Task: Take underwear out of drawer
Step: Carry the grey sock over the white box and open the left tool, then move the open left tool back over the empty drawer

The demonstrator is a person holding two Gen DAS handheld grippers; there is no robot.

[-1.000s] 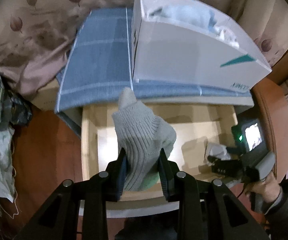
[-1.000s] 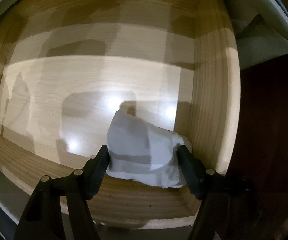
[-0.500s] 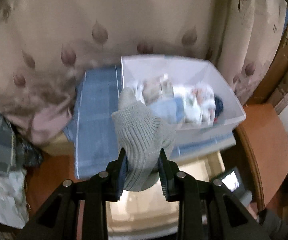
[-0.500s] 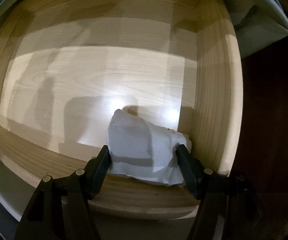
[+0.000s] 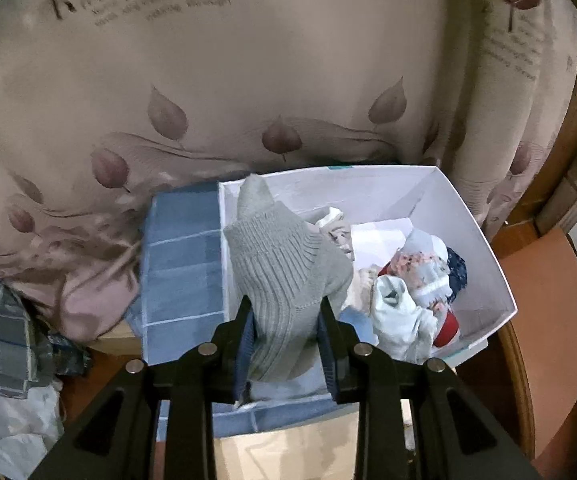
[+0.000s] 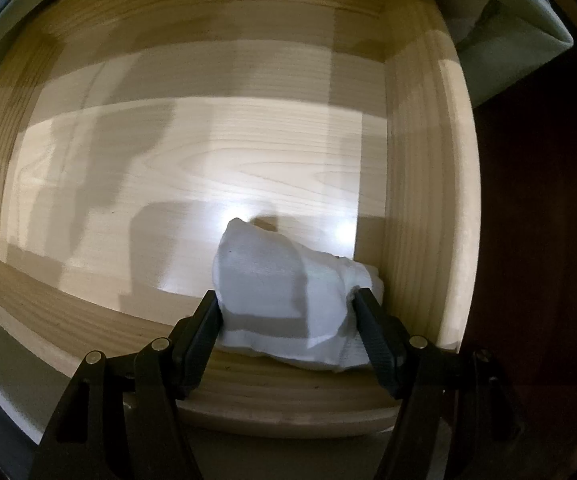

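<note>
- Between the left gripper (image 5: 284, 344) pads: grey ribbed garment (image 5: 284, 280), clamped tight.
- Now lifted clear of the drawer, hanging over the white box (image 5: 476, 216) of clothes; a second ago, just above the drawer (image 6: 420, 184).
- Between the right gripper (image 6: 288, 320) fingers: white garment (image 6: 284, 288), pads touching both sides, resting in the drawer's corner.
- Probably next: drop grey, lift white.

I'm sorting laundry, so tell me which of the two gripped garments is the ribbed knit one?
The grey one in the left gripper, held over the white box. The right gripper holds smooth white cloth.
</note>
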